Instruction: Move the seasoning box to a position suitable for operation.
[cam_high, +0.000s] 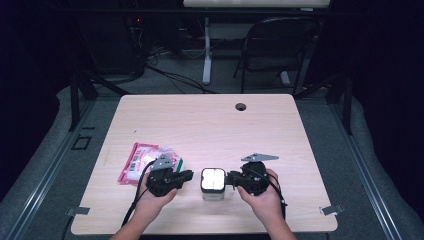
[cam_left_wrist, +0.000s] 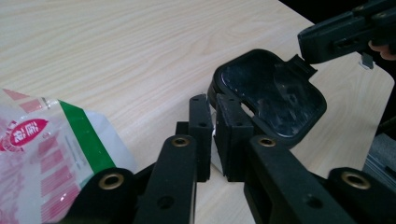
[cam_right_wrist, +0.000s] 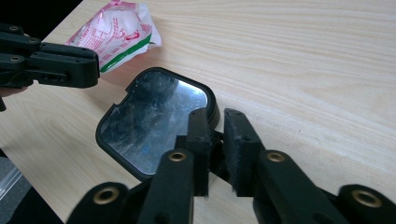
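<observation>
Filling most of the high view, the table (cam_high: 210, 125) is pale wood with a small round hole (cam_high: 241, 106) near its far edge. A chair (cam_high: 277, 45) stands on the floor beyond it, at the upper right of the frame.

Low and left on the table lies a pink-and-white bag (cam_high: 142, 162) with a green stripe; whatever it holds cannot be made out. Low and centre sits a clear box (cam_high: 213, 182) with a black-rimmed lid, bright with glare from above, and its contents cannot be told either. In the right gripper view the lid sits centre-left and shows a scuffed, reflective pane.

The left hand (cam_high: 150, 197) comes in from the bottom edge, holding the left gripper (cam_high: 189, 174) level and pointing right, its tip just short of the box. Its jaws stand narrow, a thin gap between them, holding nothing, close against the lid's rim in the left gripper view.

The right hand (cam_high: 265, 195) mirrors it, with the right gripper (cam_high: 231, 178) pointing left at the box's right side. Its jaws are narrow too and straddle the lid's edge; whether they pinch it cannot be told.
</observation>
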